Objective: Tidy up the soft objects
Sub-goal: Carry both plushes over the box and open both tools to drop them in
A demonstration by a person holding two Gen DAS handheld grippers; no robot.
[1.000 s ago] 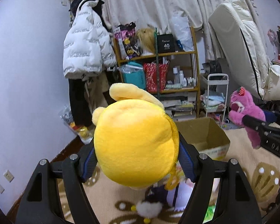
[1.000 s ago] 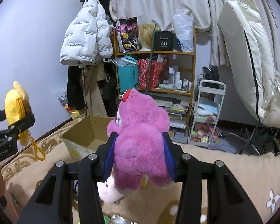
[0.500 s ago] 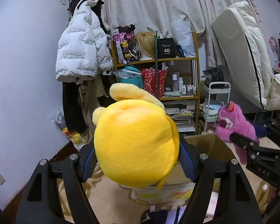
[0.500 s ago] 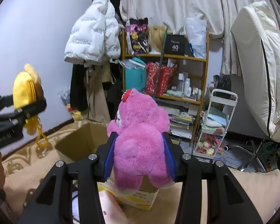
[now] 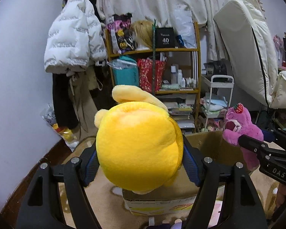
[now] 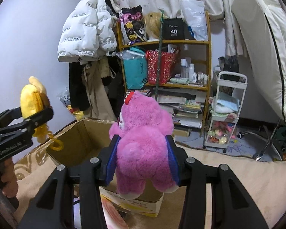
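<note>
My left gripper [image 5: 140, 167] is shut on a yellow plush toy [image 5: 137, 148], held above the near edge of an open cardboard box [image 5: 213, 148]. My right gripper [image 6: 142, 160] is shut on a pink plush bear [image 6: 143, 148], held over the box's near right corner [image 6: 80, 139]. The yellow plush [image 6: 34, 99] and left gripper [image 6: 31, 121] show at the left of the right wrist view. The pink bear [image 5: 240, 129] and right gripper [image 5: 257, 147] show at the right of the left wrist view.
A wooden shelf [image 6: 167, 64] full of bags and bottles stands behind the box. A white jacket [image 6: 85, 30] hangs at its left, a white cart [image 6: 225, 114] at its right. A leaning mattress [image 6: 263, 43] fills the far right. The box sits on patterned beige bedding [image 6: 238, 173].
Both grippers have moved forward with their plush toys. The cardboard box has come closer and now lies just beneath both toys.
</note>
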